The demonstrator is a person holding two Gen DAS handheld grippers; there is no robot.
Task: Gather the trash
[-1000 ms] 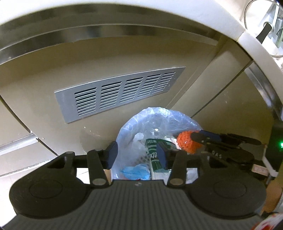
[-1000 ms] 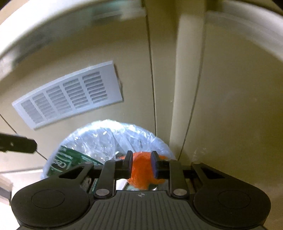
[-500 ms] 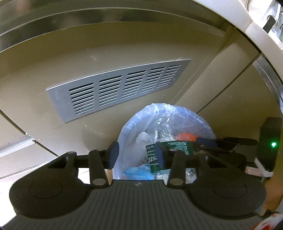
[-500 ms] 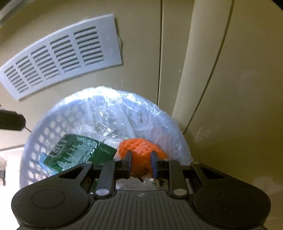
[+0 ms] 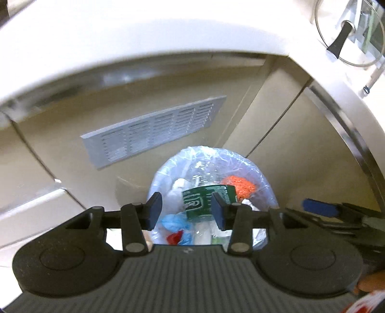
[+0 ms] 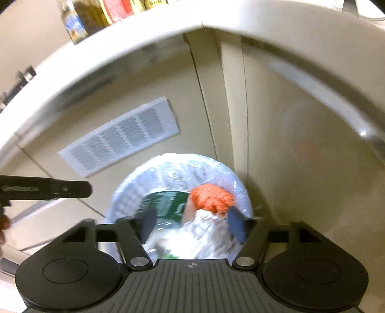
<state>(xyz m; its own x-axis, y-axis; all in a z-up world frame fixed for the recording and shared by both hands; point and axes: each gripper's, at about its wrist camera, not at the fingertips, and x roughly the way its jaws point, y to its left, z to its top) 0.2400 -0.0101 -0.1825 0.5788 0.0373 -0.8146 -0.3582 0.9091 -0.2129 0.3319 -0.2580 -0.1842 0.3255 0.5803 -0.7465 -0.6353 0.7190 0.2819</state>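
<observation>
A white basket bin lined with a clear bag (image 5: 211, 161) (image 6: 182, 166) stands on the floor against the cabinet. In it lie an orange net ball (image 5: 240, 185) (image 6: 211, 198), a green packet (image 5: 204, 201) (image 6: 166, 202), blue and red scraps and crumpled white wrappers. My left gripper (image 5: 186, 209) hovers open above the bin with nothing between its fingers. My right gripper (image 6: 191, 221) hangs over the bin's right side; its jaws are opening and stand apart from the orange ball below. The right gripper's blue-padded finger (image 5: 320, 207) shows at the right of the left wrist view.
Beige cabinet doors with a grey vent grille (image 5: 154, 130) (image 6: 120, 142) back the bin. A white countertop edge (image 5: 144, 43) overhangs it. A glass pot lid (image 5: 346, 31) rests up on the right, and bottles and cans (image 6: 96, 14) stand on the counter.
The right gripper let go of the orange net ball, which now lies in the bin. Both grippers rose away from the bin, bringing the countertop edge into view.
</observation>
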